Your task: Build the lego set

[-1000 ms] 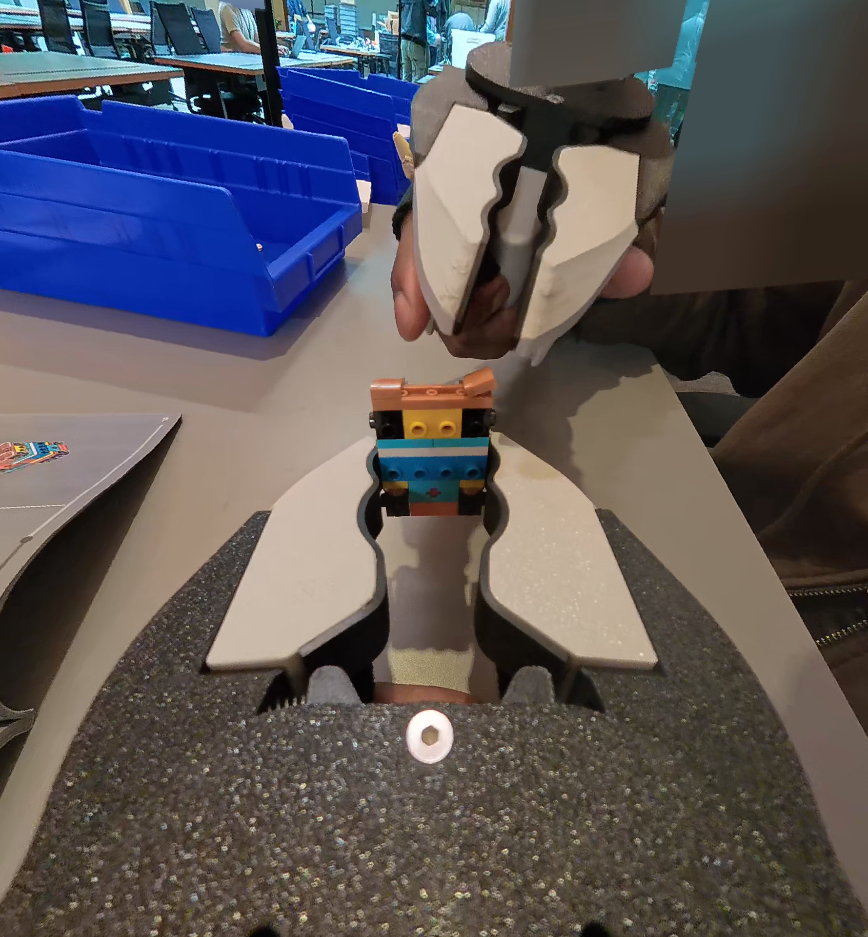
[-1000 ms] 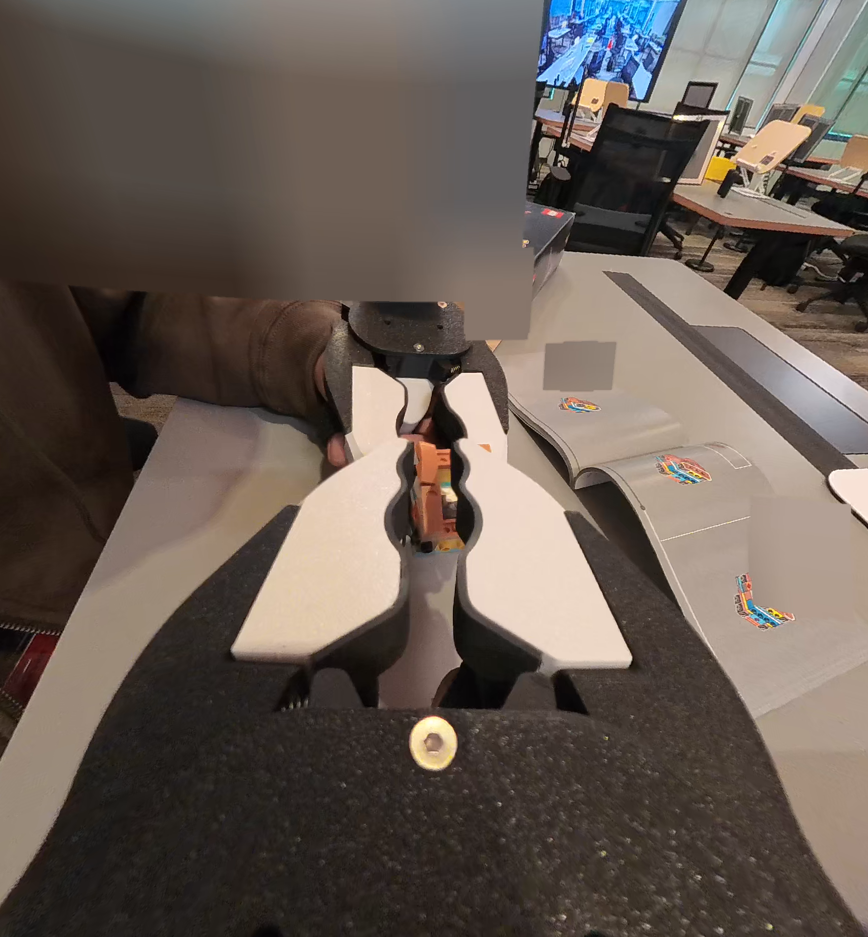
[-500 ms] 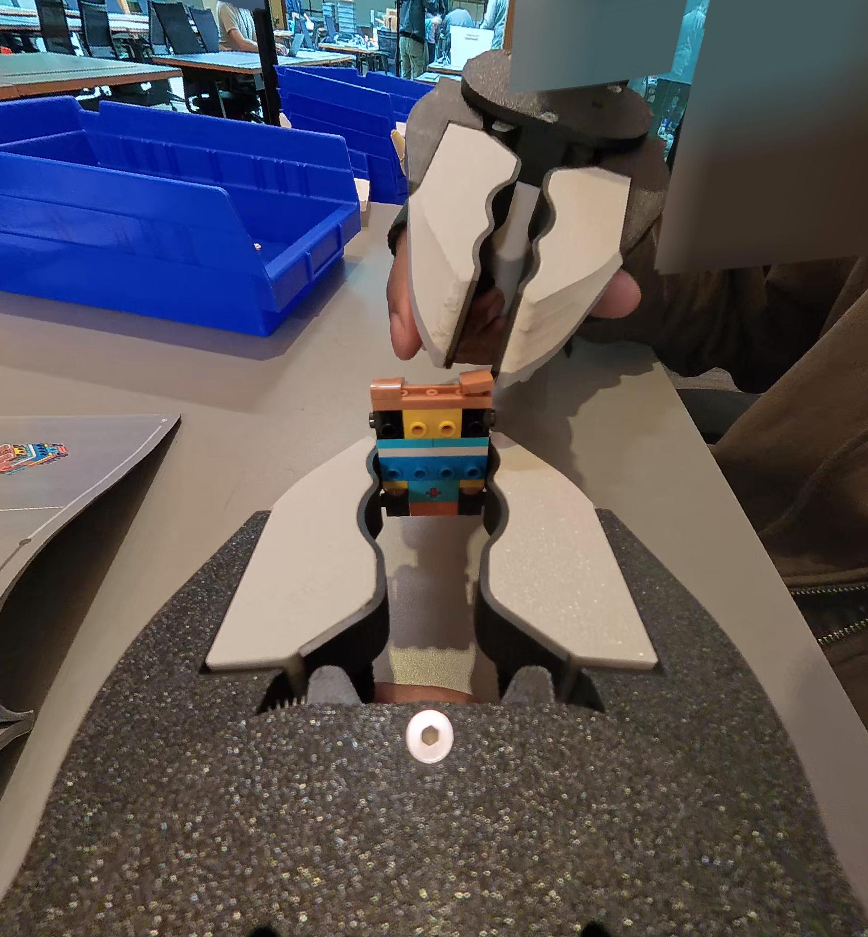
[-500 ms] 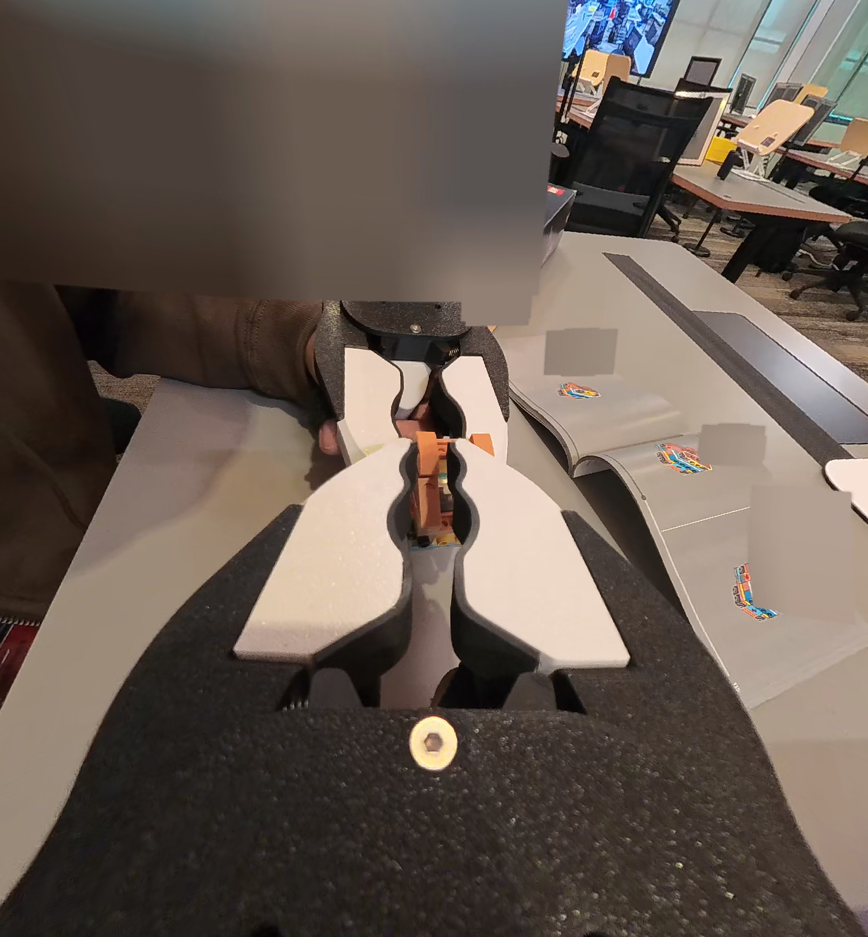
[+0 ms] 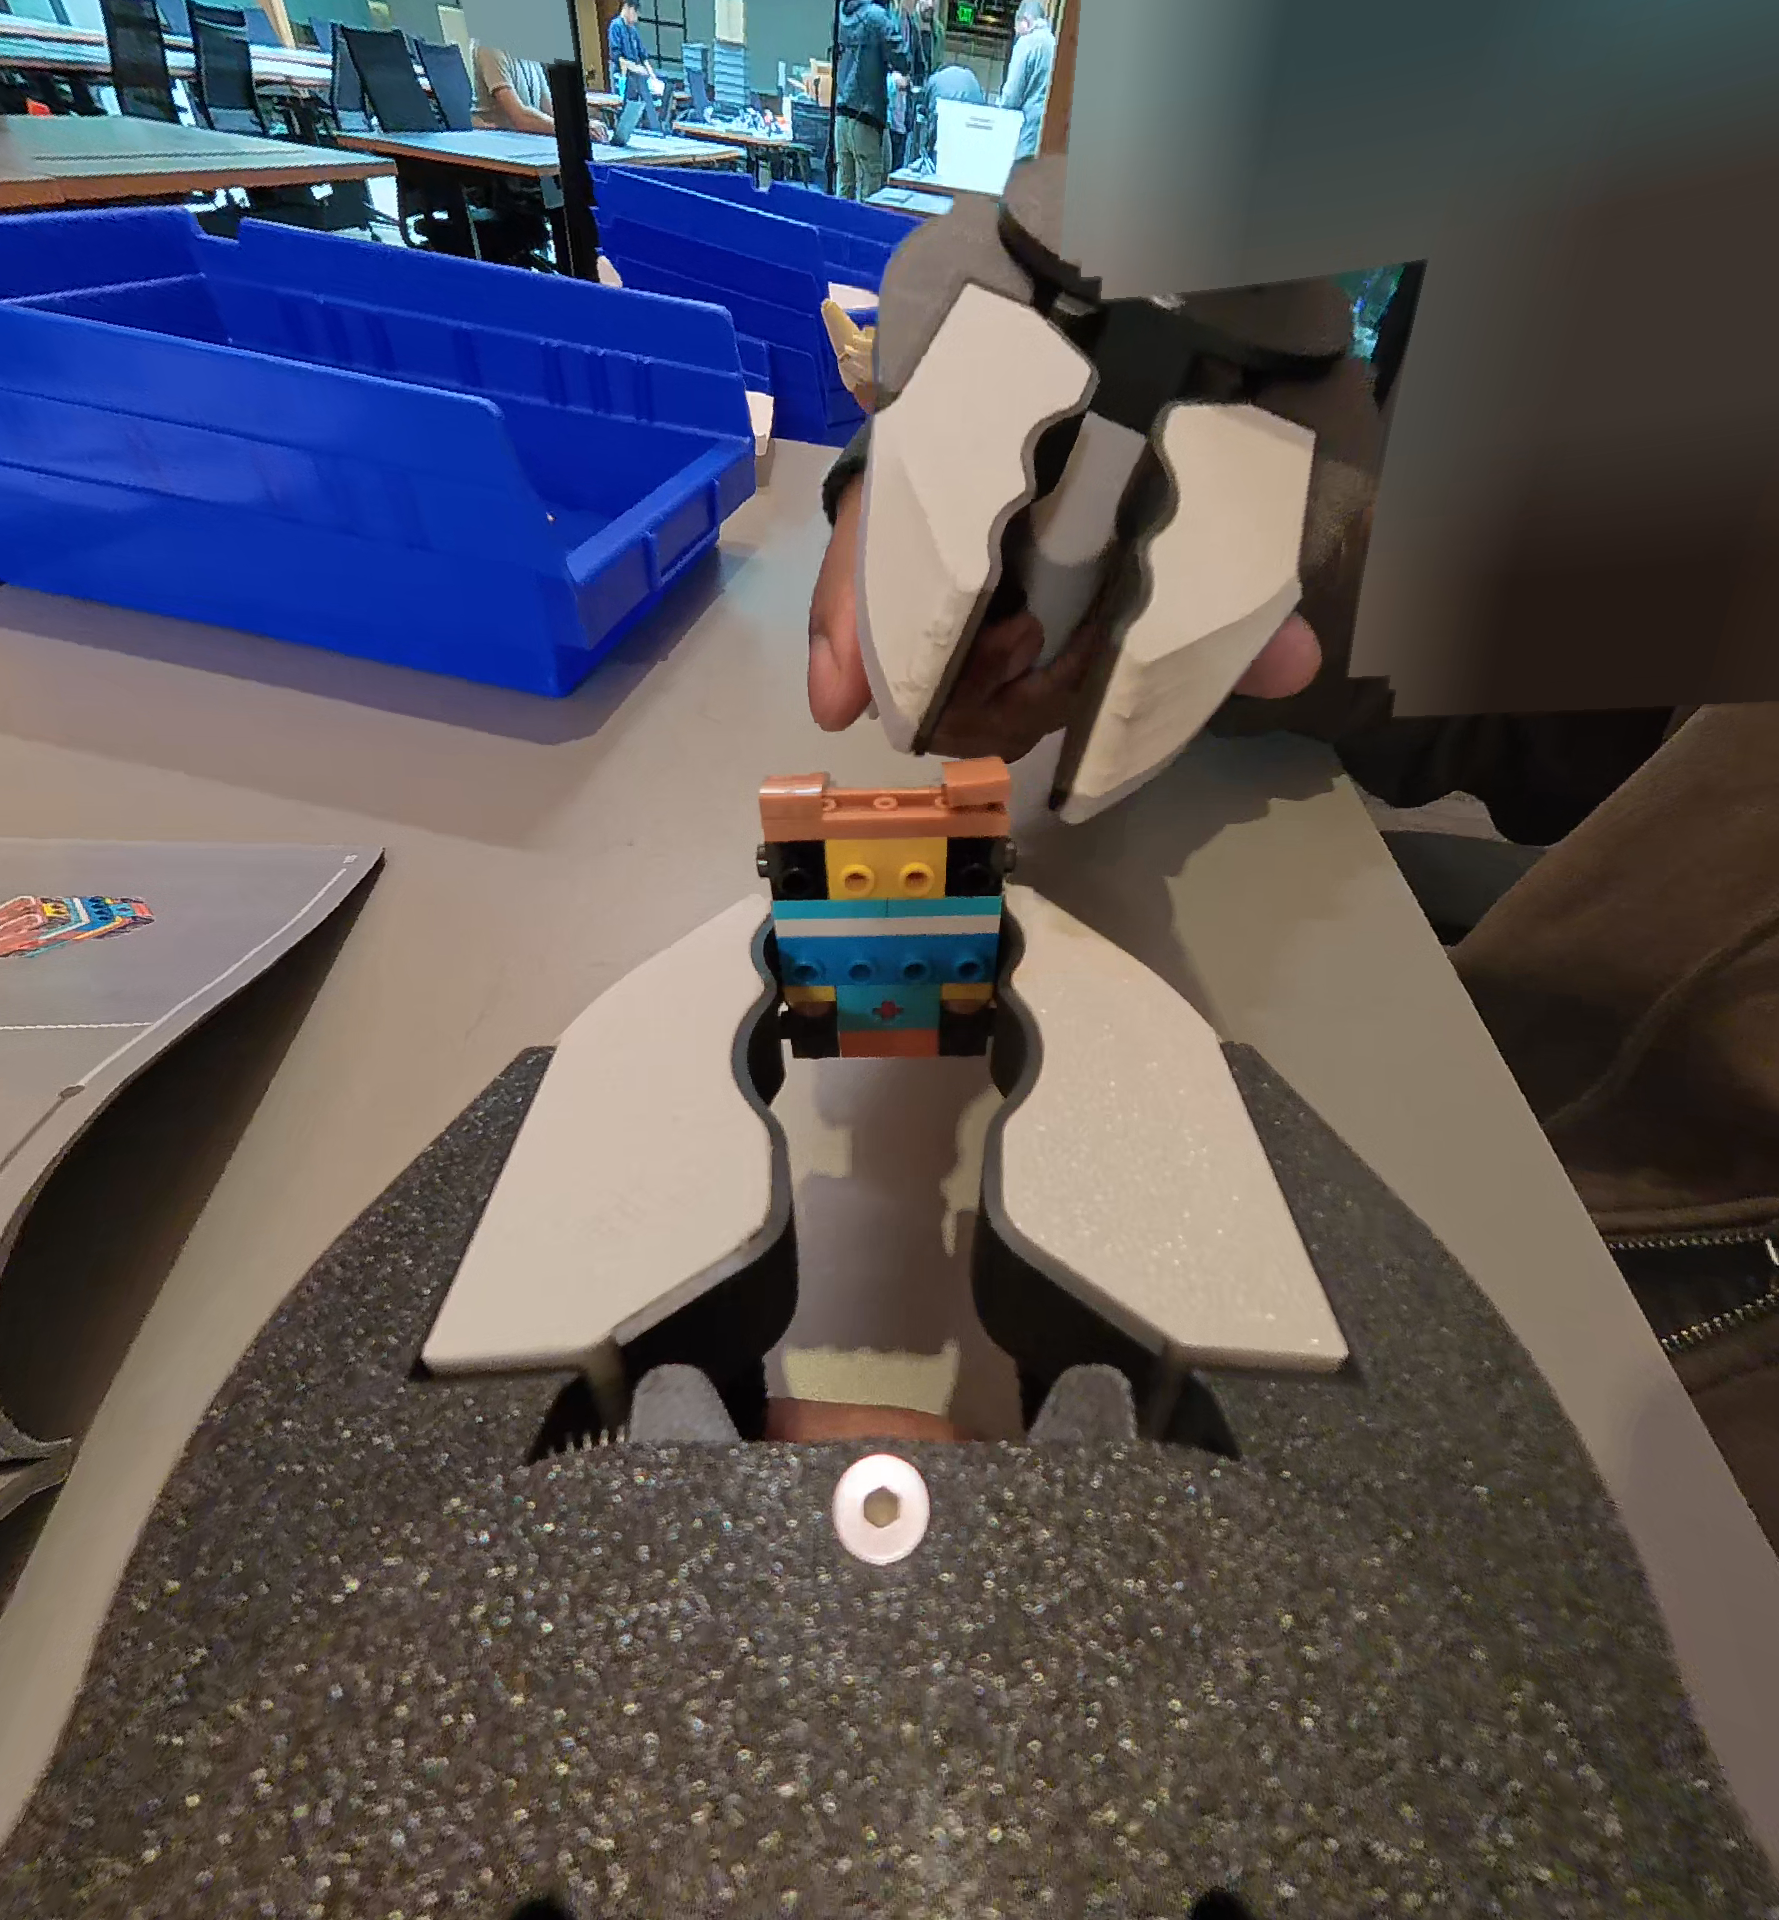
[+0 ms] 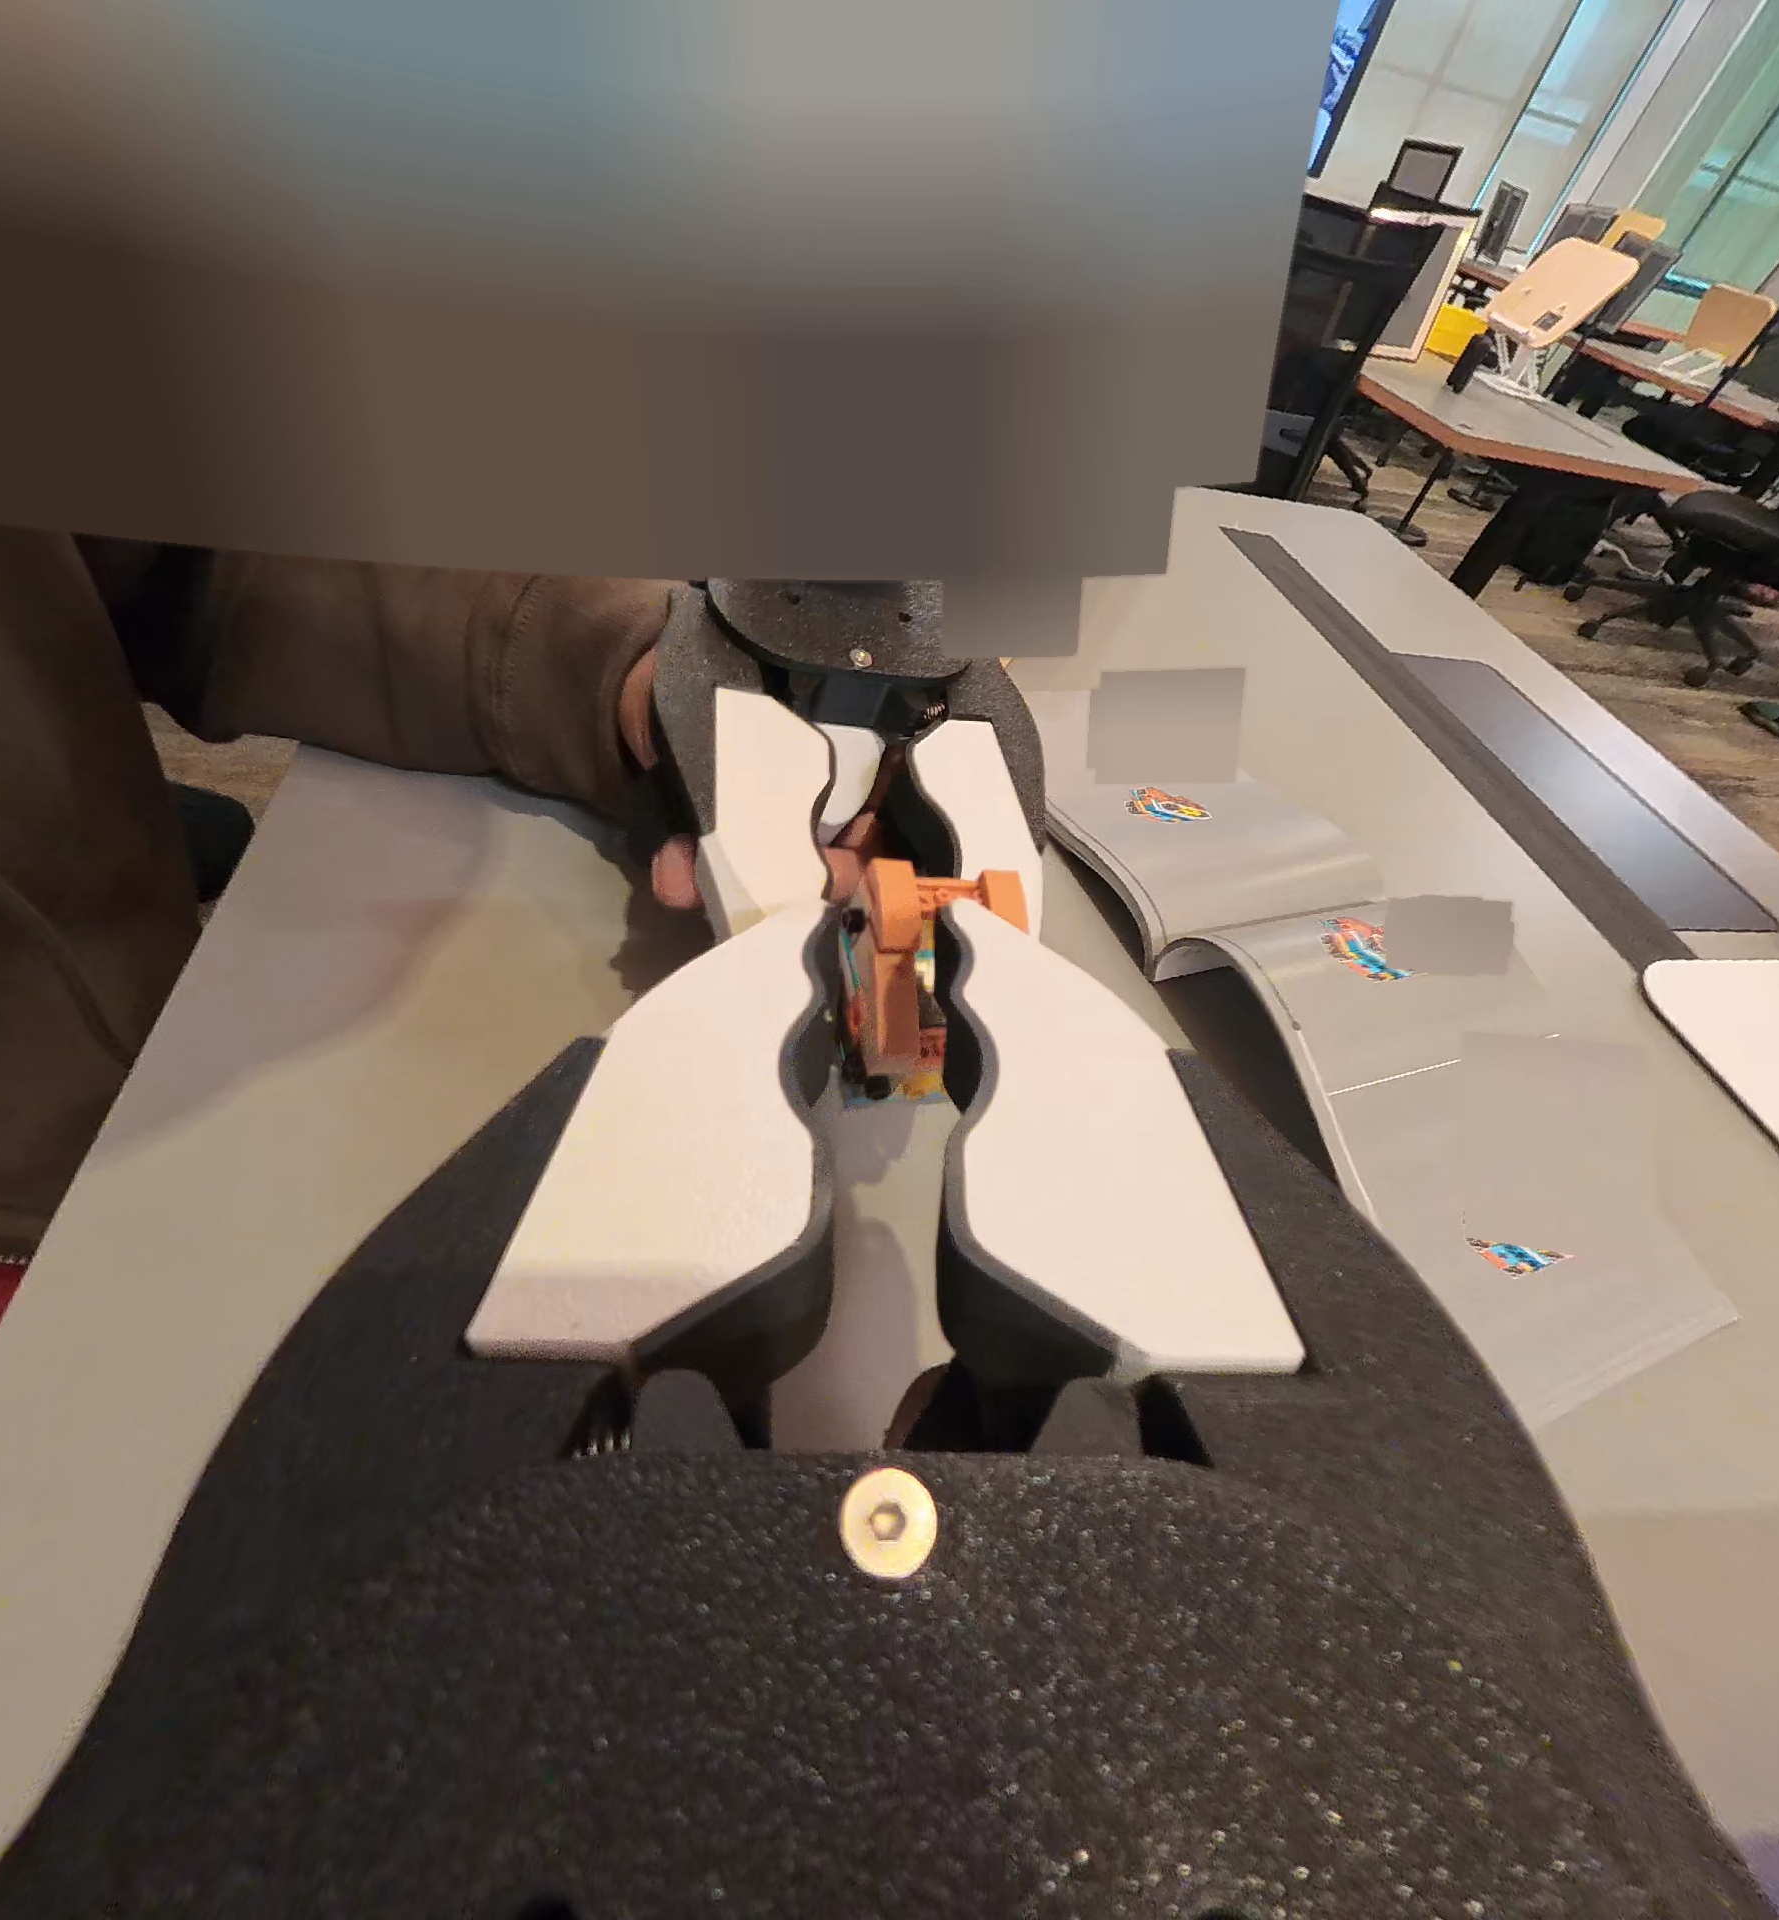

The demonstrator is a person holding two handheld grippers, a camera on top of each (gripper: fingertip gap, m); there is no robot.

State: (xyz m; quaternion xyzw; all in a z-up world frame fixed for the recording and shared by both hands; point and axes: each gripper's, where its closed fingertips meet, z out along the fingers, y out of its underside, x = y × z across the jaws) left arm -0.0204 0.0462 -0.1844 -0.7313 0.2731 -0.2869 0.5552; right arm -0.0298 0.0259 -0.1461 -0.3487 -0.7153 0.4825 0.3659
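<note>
The left tool [image 5: 885, 971] is clamped on a small multicoloured brick-built model [image 5: 883, 920], a flat stack of brown, black, yellow, teal and blue plastic bricks held upright above the grey worktop [image 5: 241, 748], its lower half pinched between the two pale fingers and its brown top row standing clear above them. No brand mark can be read on the bricks; one teal brick low on the model carries a tiny red mark too small to make out. The right tool [image 5: 989, 769] hangs just above and to the right of the model's top edge, its fingers a narrow gap apart with nothing between them; one fingertip sits just beside the raised brown piece at the model's upper right corner, and I cannot tell whether it touches. From the right wrist view the model [image 6: 890, 977] shows edge-on between the right tool's [image 6: 885, 935] tips. An open grey instruction booklet [image 5: 85, 997] with small coloured printed pictures lies to the left, its curled page edge near the left tool; the print is too small to read. Large blue plastic storage bins [image 5: 345, 457] stand farther back on the left, well apart from the model, leaving bare worktop between. The worktop's right edge runs close beside both tools, against a person's brown jacket [image 5: 1695, 987].
</note>
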